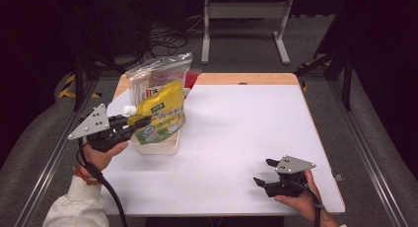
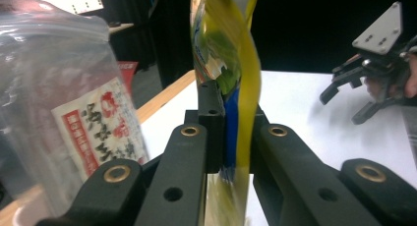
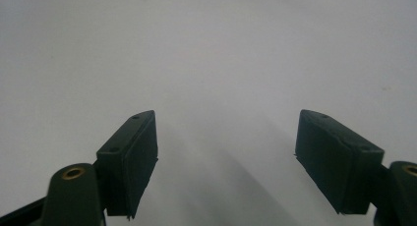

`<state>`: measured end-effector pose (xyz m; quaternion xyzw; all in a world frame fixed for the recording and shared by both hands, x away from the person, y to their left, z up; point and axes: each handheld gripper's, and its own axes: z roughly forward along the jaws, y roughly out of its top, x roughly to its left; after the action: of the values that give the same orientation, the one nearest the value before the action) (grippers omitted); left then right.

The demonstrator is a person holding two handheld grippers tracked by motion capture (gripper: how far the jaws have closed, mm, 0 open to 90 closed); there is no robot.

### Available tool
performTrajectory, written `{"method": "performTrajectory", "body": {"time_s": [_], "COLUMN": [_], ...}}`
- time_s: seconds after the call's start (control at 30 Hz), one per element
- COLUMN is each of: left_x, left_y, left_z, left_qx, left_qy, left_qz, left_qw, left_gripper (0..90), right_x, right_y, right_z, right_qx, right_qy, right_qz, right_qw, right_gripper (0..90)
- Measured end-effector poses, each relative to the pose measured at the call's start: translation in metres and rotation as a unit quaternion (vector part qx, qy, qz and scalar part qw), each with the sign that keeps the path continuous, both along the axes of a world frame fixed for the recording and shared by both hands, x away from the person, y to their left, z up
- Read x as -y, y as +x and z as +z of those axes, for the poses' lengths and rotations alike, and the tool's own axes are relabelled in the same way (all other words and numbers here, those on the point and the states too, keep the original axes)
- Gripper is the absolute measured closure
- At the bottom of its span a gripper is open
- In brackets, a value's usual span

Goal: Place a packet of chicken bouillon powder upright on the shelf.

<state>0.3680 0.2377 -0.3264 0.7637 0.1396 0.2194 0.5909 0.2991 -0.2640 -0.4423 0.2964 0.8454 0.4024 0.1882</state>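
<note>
Over at the far left of the white bench (image 1: 236,138), the left claw (image 1: 140,122) is clamped tight on a yellow pouch (image 1: 162,116) with a white cap, gripping it by its edge and holding it up above a shallow white tray (image 1: 157,147). A clear bag (image 1: 157,74) of packets stands in that tray just behind the pouch. Near the right front edge, the right claw (image 1: 262,172) hangs low over bare bench, jaws spread wide with nothing between them.
</note>
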Motion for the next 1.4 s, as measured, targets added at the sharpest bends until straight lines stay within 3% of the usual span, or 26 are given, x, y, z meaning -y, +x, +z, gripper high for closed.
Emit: {"method": "performTrajectory", "body": {"time_s": [0.23, 0.4, 0.57, 0.7, 0.83, 0.87, 0.9, 1.0, 1.2, 1.27, 1.4], "left_x": [-0.012, -0.024, -0.026, -0.03, -0.039, -0.039, -0.044, -0.047, -0.044, -0.043, -0.038], "left_y": [0.012, 0.019, 0.026, 0.032, 0.039, 0.039, 0.043, 0.045, 0.041, 0.04, 0.039], "left_z": [-0.012, -0.021, -0.028, -0.034, -0.042, -0.042, -0.047, -0.05, -0.043, -0.042, -0.04], "left_qx": [-0.012, -0.03, -0.048, -0.066, -0.085, -0.085, -0.097, -0.101, -0.085, -0.088, -0.09], "left_qy": [0.012, -0.012, -0.005, -0.024, -0.049, -0.049, -0.072, -0.082, -0.069, -0.066, -0.035], "left_qz": [0.001, -0.021, -0.03, -0.03, 0.009, 0.009, 0.009, 0.012, 0.008, 0.008, 0.021], "left_qw": [0.9999, 0.9992, 0.9984, 0.9971, 0.9951, 0.9951, 0.9927, 0.9915, 0.994, 0.9939, 0.9951], "left_gripper": [86.1, 86.4, 86.4, 86.3, 83.8, 82.5, 81.8, 78.3, 85.5, 85.6, 87.0], "right_x": [-0.003, -0.003, -0.003, -0.004, -0.003, -0.003, -0.004, -0.005, -0.006, -0.006, -0.006], "right_y": [0.0, 0.001, 0.001, 0.002, 0.003, 0.003, 0.003, 0.003, 0.003, 0.003, 0.003], "right_z": [-0.002, -0.003, -0.003, -0.003, -0.005, -0.005, -0.005, -0.006, -0.008, -0.008, -0.008], "right_qx": [-0.005, -0.006, -0.009, -0.009, -0.012, -0.014, -0.014, -0.018, -0.025, -0.026, -0.027], "right_qy": [-0.005, -0.005, -0.006, -0.006, -0.007, -0.007, -0.007, -0.009, -0.015, -0.016, -0.016], "right_qz": [0.006, 0.007, 0.008, 0.01, 0.009, 0.01, 0.012, 0.015, 0.02, 0.021, 0.022], "right_qw": [1.0, 0.9999, 0.9999, 0.9999, 0.9999, 0.9998, 0.9998, 0.9997, 0.9994, 0.9993, 0.9993], "right_gripper": [23.6, 23.4, 23.2, 23.1, 22.7, 22.5, 22.4, 22.2, 21.9, 21.7, 21.7]}}
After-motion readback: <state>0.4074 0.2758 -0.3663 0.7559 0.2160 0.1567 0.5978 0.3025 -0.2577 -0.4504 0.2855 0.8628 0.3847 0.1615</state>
